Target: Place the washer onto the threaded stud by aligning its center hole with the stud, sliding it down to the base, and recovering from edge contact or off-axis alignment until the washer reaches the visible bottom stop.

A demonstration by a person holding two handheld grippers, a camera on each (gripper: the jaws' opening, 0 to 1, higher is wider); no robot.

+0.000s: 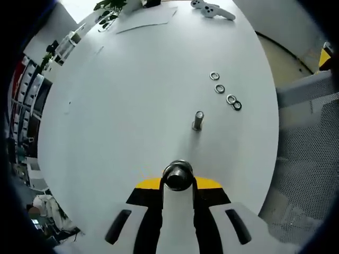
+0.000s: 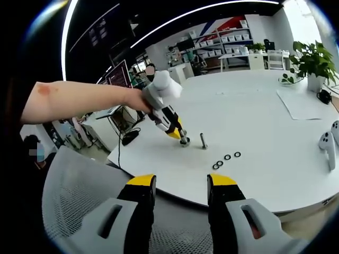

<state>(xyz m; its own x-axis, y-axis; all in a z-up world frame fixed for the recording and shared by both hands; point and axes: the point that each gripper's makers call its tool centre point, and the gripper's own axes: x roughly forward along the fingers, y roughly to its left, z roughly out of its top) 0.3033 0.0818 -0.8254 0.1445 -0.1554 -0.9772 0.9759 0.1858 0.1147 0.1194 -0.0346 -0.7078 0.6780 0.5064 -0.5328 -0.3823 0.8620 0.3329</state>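
White round table [image 1: 137, 90] under everything, matte top. In the left gripper view my left gripper [image 1: 178, 177] has its jaws drawn together on a dark metal round part [image 1: 178, 175], ring-shaped from the front, looks like a washer or nut but I cannot tell which. It is held just off or at the table surface, near the stud, not touching it. The threaded stud [image 1: 198, 120] stands upright on the table ahead of my left jaws, nothing on it that I can see. Beyond the stud, to the right, four loose washers [image 1: 225, 91] lie flat in a short diagonal row; the last two touch or overlap, and the end one is darker. White game-style controllers [image 1: 212, 9] sit at the far edge, with a sheet of paper [image 1: 145, 21] and a potted plant [image 1: 108, 10] close by. In the right gripper view my right gripper [image 2: 180, 182] hangs off the table edge with jaws spread wide, gripping nothing, above a grey mesh chair [image 2: 79, 180]. From there I see my left gripper [image 2: 183, 140] tip-down on the table just beside the stud [image 2: 203, 141], my bare forearm [image 2: 79, 100] reaching in from the left, and the washers [image 2: 226, 157] in a row nearer to me than the stud.
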